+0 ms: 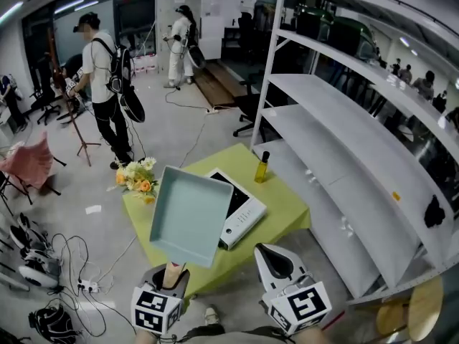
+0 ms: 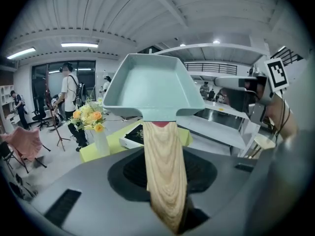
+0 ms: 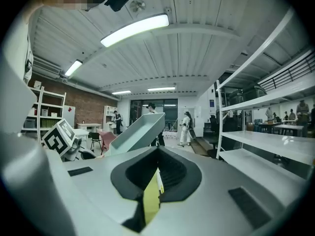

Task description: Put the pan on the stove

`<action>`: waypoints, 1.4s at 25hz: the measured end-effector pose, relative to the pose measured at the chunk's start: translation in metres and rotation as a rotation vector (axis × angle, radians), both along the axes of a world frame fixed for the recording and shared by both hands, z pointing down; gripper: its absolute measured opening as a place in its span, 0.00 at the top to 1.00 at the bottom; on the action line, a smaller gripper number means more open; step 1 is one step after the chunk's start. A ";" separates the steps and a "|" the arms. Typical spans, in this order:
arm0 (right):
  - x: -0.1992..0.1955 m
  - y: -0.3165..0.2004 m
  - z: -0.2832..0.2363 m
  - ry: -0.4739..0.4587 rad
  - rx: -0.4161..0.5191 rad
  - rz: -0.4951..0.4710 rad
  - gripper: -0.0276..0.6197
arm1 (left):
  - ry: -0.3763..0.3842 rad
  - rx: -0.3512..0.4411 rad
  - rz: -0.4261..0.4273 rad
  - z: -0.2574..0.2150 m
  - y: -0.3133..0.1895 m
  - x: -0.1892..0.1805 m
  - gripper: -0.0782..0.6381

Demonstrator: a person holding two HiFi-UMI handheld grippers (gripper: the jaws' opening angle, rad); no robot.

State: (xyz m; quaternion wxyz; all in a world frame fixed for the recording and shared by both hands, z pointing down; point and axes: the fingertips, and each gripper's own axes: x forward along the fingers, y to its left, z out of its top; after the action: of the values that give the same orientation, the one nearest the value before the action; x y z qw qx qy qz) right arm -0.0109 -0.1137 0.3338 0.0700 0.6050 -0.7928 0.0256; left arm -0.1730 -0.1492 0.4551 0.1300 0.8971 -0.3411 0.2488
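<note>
Left tool [image 1: 171, 274] was clamped on the wooden handle [image 2: 164, 171] of the pan [image 1: 188, 213], with the jaws part-way in and bearing on the wood. The grip sat toward the free end of the handle, well back from the pan body.

The pan was a pale teal, square, deep-walled one, empty. It was held in the air over the near left part of the table [image 1: 287, 203], tipped so its inside faced the head camera. It was not touching the stove [image 1: 240, 208], which lay flat on the table just beyond and to the right of it.

Right tool [image 1: 275, 260] had its jaws together with nothing between them, hanging near the table's front edge.

Handling, as a judgement:
- The body looked rigid and probably moderately light.
- Its weight hung far out from the grip, so it would tend to droop or roll about the handle.
- The wood should give decent friction. A hold nearer the body would cut the leverage.
- The stove's dark top looked like glass, so the pan should go down flat and gently.

The bottle [image 1: 263, 167] and flowers [image 1: 138, 178] stood clear of the stove.
</note>
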 end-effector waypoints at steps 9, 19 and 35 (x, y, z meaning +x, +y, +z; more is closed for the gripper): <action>0.012 -0.068 0.027 0.009 -0.072 -0.042 0.95 | 0.001 -0.069 -0.039 0.029 -0.052 0.013 0.70; 0.061 -0.151 0.047 -0.001 -0.105 -0.239 0.95 | -0.020 -0.148 -0.227 0.056 -0.098 0.064 0.70; 0.144 -0.239 0.078 -0.045 -0.159 -0.396 0.95 | -0.108 -0.213 -0.405 0.085 -0.156 0.136 0.70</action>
State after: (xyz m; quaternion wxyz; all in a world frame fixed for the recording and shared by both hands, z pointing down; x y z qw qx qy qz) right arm 0.1330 -0.3529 0.4116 0.1034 0.4294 -0.8929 0.0873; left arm -0.0369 -0.3052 0.5402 0.2530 0.7769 -0.4924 0.2998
